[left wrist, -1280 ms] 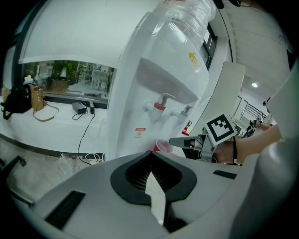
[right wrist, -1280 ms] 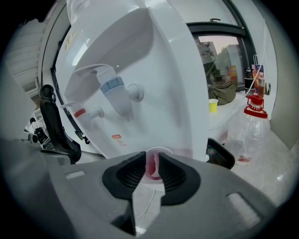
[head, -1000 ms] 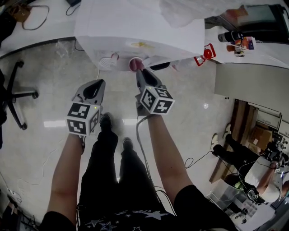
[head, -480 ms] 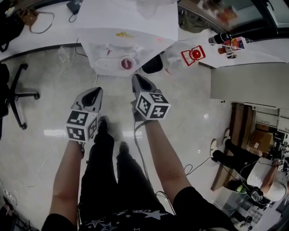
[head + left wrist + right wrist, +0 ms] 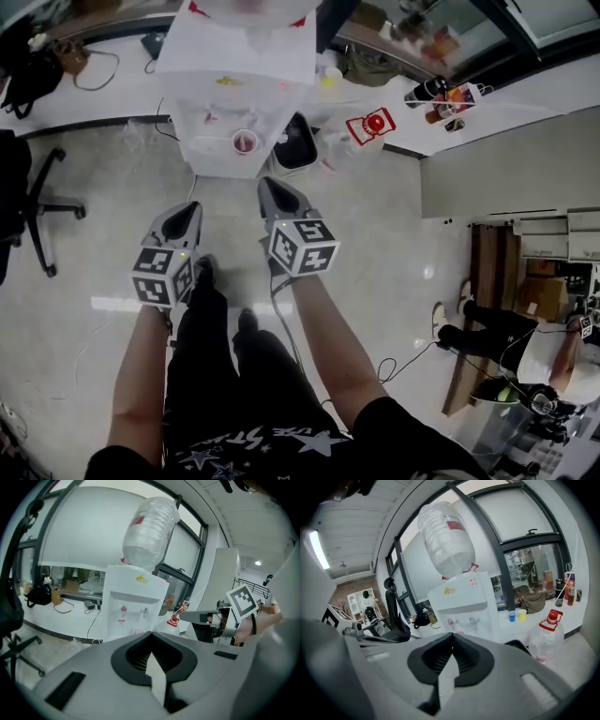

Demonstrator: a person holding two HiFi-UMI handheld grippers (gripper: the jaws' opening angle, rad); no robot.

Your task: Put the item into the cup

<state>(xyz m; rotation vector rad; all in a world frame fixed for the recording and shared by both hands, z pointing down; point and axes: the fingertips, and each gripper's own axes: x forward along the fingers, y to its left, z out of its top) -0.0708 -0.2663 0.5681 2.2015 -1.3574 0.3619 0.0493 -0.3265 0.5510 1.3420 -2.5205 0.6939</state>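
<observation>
A pink cup (image 5: 245, 142) stands on the drip tray of a white water dispenser (image 5: 234, 80), which carries a big upturned bottle (image 5: 150, 531). In the left gripper view the cup (image 5: 138, 631) shows just above my jaws. My left gripper (image 5: 191, 208) and right gripper (image 5: 266, 185) hang over the floor in front of the dispenser, well short of the cup. Both are shut with nothing between the jaws, as the left gripper view (image 5: 151, 634) and the right gripper view (image 5: 451, 634) show. No loose item shows near either gripper.
A black bin (image 5: 298, 150) and a clear plastic bottle with a red cap (image 5: 370, 127) stand on the floor right of the dispenser. An office chair (image 5: 37, 202) is at the left. Blue and yellow cups (image 5: 516, 615) sit on the white counter behind.
Both grippers have drawn back from the dispenser. The right gripper's tip was at the pink cup a second ago and is now well clear of it. Both stayed shut.
</observation>
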